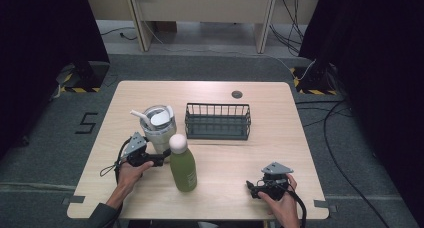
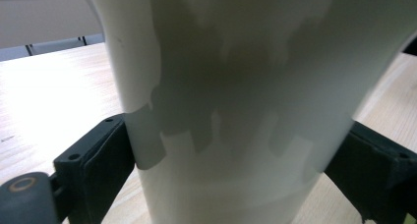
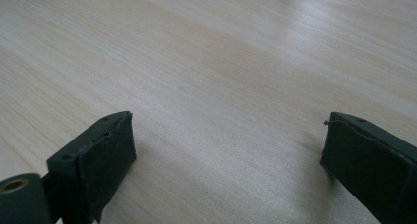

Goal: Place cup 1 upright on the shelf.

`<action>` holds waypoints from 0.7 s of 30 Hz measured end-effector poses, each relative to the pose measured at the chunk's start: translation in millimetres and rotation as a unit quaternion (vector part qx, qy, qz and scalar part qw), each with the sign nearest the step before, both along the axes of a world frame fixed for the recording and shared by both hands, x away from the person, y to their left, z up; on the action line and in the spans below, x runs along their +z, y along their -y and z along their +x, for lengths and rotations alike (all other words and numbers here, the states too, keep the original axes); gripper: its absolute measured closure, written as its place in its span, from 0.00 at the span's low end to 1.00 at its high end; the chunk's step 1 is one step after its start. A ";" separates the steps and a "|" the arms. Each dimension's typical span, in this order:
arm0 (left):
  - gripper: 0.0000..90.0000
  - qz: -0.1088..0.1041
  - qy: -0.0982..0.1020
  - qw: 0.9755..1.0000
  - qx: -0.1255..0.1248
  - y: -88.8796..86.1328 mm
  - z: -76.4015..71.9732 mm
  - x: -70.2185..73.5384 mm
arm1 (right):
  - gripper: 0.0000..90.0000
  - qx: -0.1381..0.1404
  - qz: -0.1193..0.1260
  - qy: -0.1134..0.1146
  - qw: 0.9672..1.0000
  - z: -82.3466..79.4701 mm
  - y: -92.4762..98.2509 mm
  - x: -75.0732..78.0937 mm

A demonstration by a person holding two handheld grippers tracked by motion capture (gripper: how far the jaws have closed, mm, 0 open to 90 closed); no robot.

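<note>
Left gripper (image 1: 159, 159) is clamped on the lower body of the white tumbler (image 1: 159, 129); in the left gripper view both black pads press flat against the tumbler's (image 2: 236, 101) curved wall, one on each side. Tumbler stands upright on the wooden table (image 1: 280, 158), left of centre, with lid and straw (image 1: 140, 117) on top. Green bottle (image 1: 183, 163) with a pale cap stands just beside it, toward the person, close to the gripper's tips.

Risks, as judged: the grip sits low on a tall, smooth, tapered wall, so a quick lift or swing could let the tumbler tip or slide in the pads. Any sideways travel toward the bottle could knock it over. Wire basket (image 1: 218, 121) is near on the far right; a swing that way could clip its rim.

Pose: left hand (image 1: 131, 173) reaches in roughly level, jaws pointing toward the table's middle. Right gripper (image 1: 251, 187) rests at the near right edge, jaws spread apart over bare wood, nothing between them.
</note>
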State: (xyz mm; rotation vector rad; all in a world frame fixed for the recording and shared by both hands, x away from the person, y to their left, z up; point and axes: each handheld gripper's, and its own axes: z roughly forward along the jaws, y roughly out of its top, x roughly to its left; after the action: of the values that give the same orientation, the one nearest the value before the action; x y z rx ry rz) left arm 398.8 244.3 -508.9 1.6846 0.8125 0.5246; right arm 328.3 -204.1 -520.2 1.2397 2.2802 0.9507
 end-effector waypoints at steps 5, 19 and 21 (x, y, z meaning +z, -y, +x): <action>0.09 -0.001 0.002 1.000 0.000 1.7 2.3 -1.5 | 0.07 -0.001 0.000 0.000 1.000 -0.1 -0.1 0.0; 0.10 -0.018 0.016 1.000 0.005 6.0 6.1 -5.8 | 0.07 0.000 0.000 0.000 1.000 0.3 -0.2 0.0; 0.11 -0.014 0.023 1.000 0.006 6.3 5.5 -5.7 | 0.07 0.001 0.000 0.000 1.000 0.3 -0.2 0.0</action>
State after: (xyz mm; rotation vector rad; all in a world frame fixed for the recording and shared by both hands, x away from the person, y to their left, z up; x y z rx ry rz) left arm 404.3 238.1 -514.7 1.6373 0.7943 0.5551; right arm 328.6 -204.0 -520.3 1.2390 2.2814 0.9511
